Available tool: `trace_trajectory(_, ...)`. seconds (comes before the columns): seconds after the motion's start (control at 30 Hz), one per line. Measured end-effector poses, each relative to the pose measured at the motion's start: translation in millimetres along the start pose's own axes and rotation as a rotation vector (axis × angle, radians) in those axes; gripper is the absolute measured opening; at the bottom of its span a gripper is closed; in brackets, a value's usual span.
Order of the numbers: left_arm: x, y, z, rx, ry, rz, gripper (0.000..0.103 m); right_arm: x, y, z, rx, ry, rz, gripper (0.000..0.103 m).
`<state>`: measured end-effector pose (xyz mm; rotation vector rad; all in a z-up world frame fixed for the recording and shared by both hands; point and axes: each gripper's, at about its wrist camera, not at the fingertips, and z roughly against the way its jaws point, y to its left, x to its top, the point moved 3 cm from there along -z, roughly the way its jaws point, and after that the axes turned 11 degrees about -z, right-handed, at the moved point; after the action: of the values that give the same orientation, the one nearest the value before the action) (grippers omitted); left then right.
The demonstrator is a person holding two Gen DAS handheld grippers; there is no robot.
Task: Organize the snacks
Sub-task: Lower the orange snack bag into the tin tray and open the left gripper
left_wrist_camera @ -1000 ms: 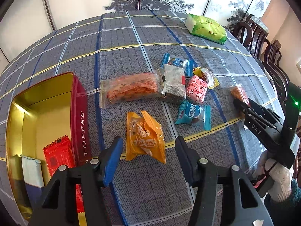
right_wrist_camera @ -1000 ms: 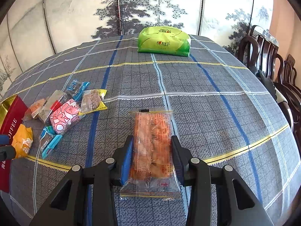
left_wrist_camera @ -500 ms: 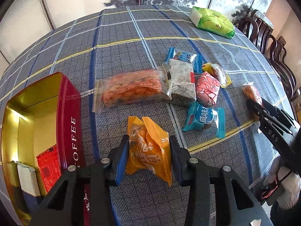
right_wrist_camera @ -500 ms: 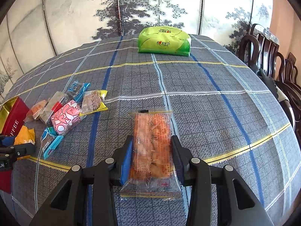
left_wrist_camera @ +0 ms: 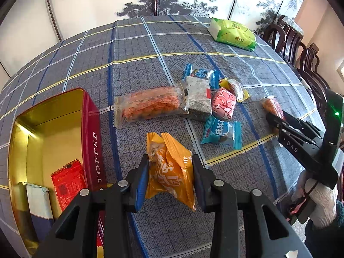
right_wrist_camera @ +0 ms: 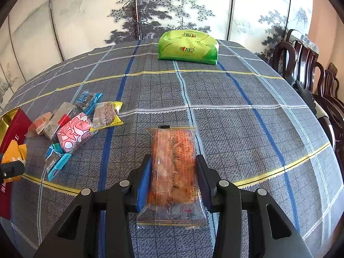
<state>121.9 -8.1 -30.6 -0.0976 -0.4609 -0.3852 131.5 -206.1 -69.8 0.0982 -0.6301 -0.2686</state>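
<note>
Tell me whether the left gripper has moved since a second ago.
Yes. The left gripper has advanced toward the orange snack packet and closed on it, its fingers now level with the "TOFFEE" lettering on the red tin.

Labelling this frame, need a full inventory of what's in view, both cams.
toffee tin: 1, red outside, gold inside, left on table
red packet: 1, in tin
pale packet: 1, in tin
orange snack: 1, between left gripper's fingers
long orange packs: 2, clear wrap; one beside tin, one in right gripper
blue packets: 2, in cluster
grey packet: 1
pink packet: 1
yellow packet: 1
green bag: 1, far edge
chairs: dark wood, right
left gripper: black, blue pads
right gripper: same
gloved hand: white
</note>
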Motion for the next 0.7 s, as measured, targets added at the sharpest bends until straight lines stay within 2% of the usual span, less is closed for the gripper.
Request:
trace_trajectory(0.17, 7, 5, 27, -0.003, -0.057, -0.009, 0.034, 0, 0, 0, 0.0, 0.0, 0.0, 0.042)
trace_trajectory(0.33, 16, 28, 49, 0.056, -0.112, -0.009, 0.034, 0, 0, 0, -0.001, 0.0, 0.001, 0.042)
trace_trajectory(0.43, 20, 52, 51, 0.092, -0.114, 0.02, 0.034, 0, 1, 0, -0.002, 0.0, 0.002, 0.042)
trace_trajectory(0.7, 15, 111, 40, 0.114, -0.083, 0.124, 0.034, 0, 1, 0, -0.002, 0.0, 0.002, 0.042)
